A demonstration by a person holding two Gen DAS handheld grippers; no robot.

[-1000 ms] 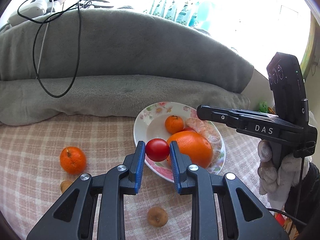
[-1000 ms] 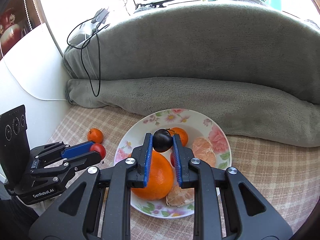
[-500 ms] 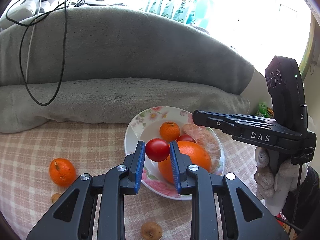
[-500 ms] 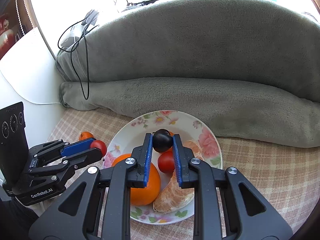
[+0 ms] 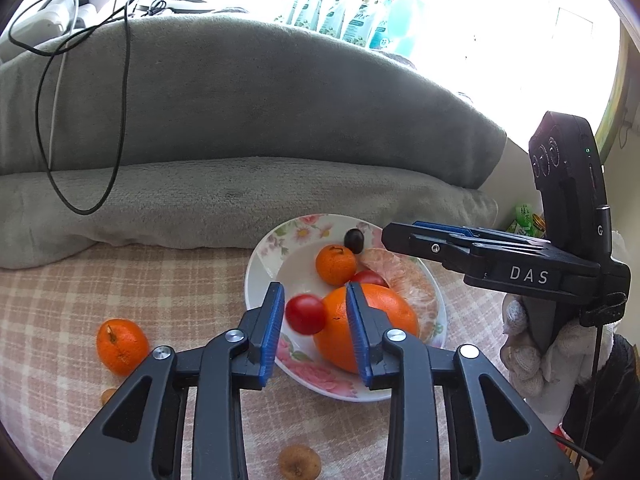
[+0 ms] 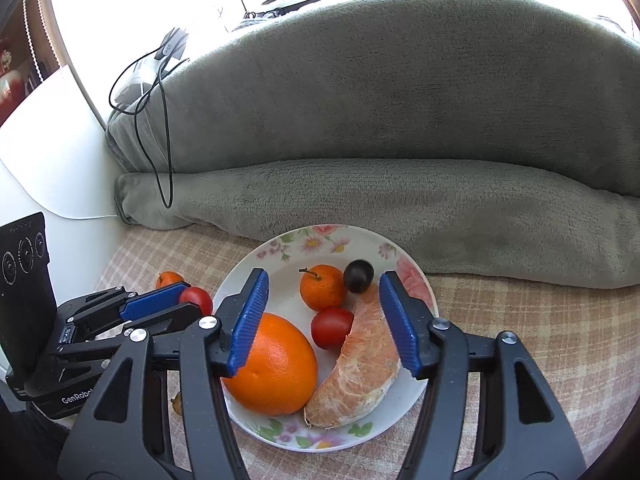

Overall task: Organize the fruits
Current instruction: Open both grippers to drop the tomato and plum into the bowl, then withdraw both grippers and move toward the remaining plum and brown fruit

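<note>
A floral plate (image 5: 264, 268) (image 6: 404, 264) holds a big orange (image 5: 384, 312) (image 6: 272, 364), a small mandarin (image 5: 335, 264) (image 6: 322, 287), a red tomato (image 6: 331, 327), a peeled citrus piece (image 6: 360, 364) and a dark plum (image 5: 354, 239) (image 6: 359, 276). My left gripper (image 5: 316, 320) has opened above the plate's near rim; a red cherry tomato (image 5: 306, 314) (image 6: 196, 300) sits between its jaws, blurred, touching neither pad clearly. My right gripper (image 6: 324, 320) is wide open and empty over the plate; the plum lies on the plate beyond it.
A loose mandarin (image 5: 120, 346) (image 6: 170, 279) and small brown dried fruits (image 5: 299, 462) lie on the checked cloth. A grey blanket roll (image 5: 240, 196) with a black cable (image 5: 120, 80) borders the far side.
My right gripper opened and let go of the dark plum, which now lies on the plate. My left gripper's jaws have parted around the cherry tomato.
</note>
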